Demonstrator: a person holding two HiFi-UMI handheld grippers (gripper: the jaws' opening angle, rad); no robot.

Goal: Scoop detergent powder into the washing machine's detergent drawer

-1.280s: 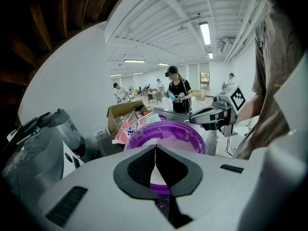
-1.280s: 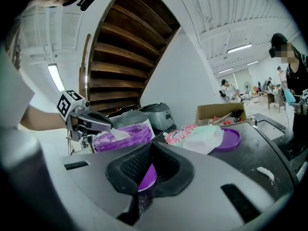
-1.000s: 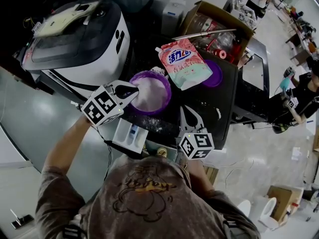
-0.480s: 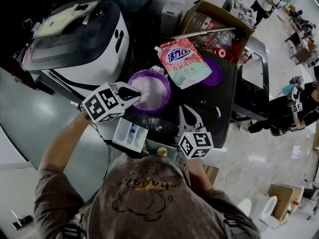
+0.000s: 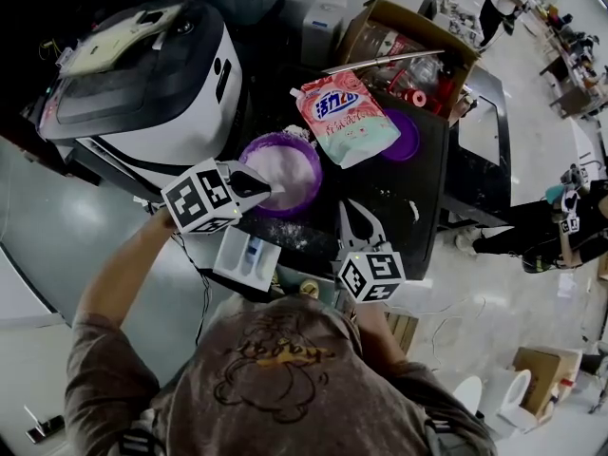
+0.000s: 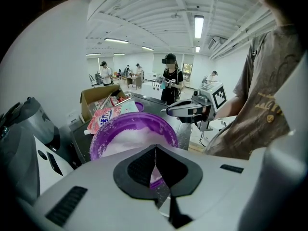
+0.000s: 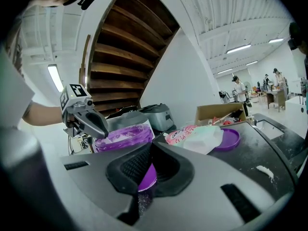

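Left gripper (image 5: 270,189) is pinched shut on what looks like a thin scoop (image 5: 276,190) over the tub (image 5: 321,172) mid-frame. Right gripper (image 5: 346,205) is closed and empty, just right of it. Powder (image 5: 285,174) is light and loose, so hold the scoop far back and level on the way to the drawer (image 5: 228,255), lower left.

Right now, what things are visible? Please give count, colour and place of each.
washing machine: one, white and black, left of the table
table: one, black, centre
tub: one, purple, holding white powder, on the table
detergent pouch: one, pink and green, lying behind the tub
lid: one, purple, partly under the pouch
cardboard box: one, brown, open, behind the pouch
detergent drawer: one, white, at the table's near edge
bystanders: several, background
left gripper: one, grey, jaws together, over the tub
right gripper: one, grey, jaws together, right of the tub
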